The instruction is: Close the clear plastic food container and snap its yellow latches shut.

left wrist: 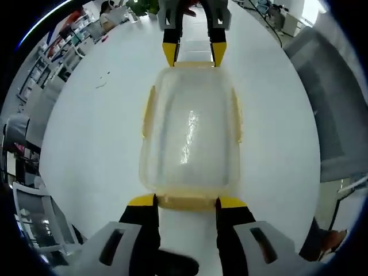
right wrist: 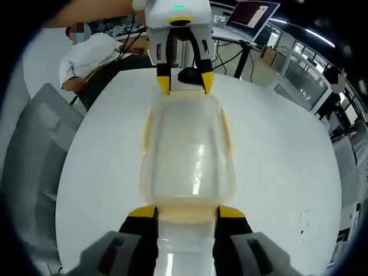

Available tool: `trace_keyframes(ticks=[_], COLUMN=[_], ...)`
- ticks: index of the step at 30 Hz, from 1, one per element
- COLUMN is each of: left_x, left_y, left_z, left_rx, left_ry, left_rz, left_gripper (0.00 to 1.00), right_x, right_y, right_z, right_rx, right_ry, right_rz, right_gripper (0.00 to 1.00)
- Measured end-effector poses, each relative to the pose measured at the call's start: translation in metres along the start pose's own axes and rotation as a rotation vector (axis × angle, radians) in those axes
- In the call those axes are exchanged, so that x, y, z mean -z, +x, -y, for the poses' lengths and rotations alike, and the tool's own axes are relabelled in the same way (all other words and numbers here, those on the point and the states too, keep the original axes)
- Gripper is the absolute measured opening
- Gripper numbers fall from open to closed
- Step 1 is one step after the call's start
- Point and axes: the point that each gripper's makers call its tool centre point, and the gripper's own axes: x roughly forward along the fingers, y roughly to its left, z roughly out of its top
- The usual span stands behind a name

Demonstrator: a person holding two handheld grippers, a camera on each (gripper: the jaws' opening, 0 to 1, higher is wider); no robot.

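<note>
The clear plastic container [left wrist: 190,135] lies on the white table with its lid on top. Yellow latches run along its long sides [left wrist: 148,112] and its ends. In the left gripper view my left gripper [left wrist: 187,202] stands open at the near end, its yellow-tipped jaws on either side of the end latch [left wrist: 187,198]. My right gripper [left wrist: 194,54] is at the far end, also open. From the right gripper view the container [right wrist: 187,155] fills the middle, with my right gripper [right wrist: 187,213] straddling its near end and my left gripper [right wrist: 184,83] at the opposite end.
The round white table [left wrist: 86,144] has bare room on both sides of the container. Grey chairs stand at its edge [left wrist: 339,103] [right wrist: 34,161]. A person in a white shirt [right wrist: 92,57] sits beyond the table, near a laptop [right wrist: 253,14] and cables.
</note>
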Motion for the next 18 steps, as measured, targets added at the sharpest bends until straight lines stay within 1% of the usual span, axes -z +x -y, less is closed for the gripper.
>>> trace_keyframes(ticks=[4, 10, 11, 18], left_x=[-0.014, -0.043, -0.045, -0.076], left_y=[-0.004, -0.007, -0.007, -0.01], left_z=[0.003, 0.011, 0.012, 0.012], left_rx=[-0.012, -0.021, -0.022, -0.039], left_ry=[0.001, 0.004, 0.004, 0.017], left_rz=[0.007, 0.028, 0.029, 0.042], left_gripper=[0.36, 0.36, 0.36, 0.36], right_x=[0.008, 0.025, 0.028, 0.049], right_y=[-0.016, -0.033, -0.036, -0.058], right_z=[-0.004, -0.009, -0.01, -0.012], right_rx=[0.005, 0.01, 0.01, 0.024], right_ry=[-0.003, -0.009, -0.008, -0.002], right_rz=[-0.001, -0.008, -0.009, -0.006], right_gripper=[0.35, 0.35, 0.35, 0.35])
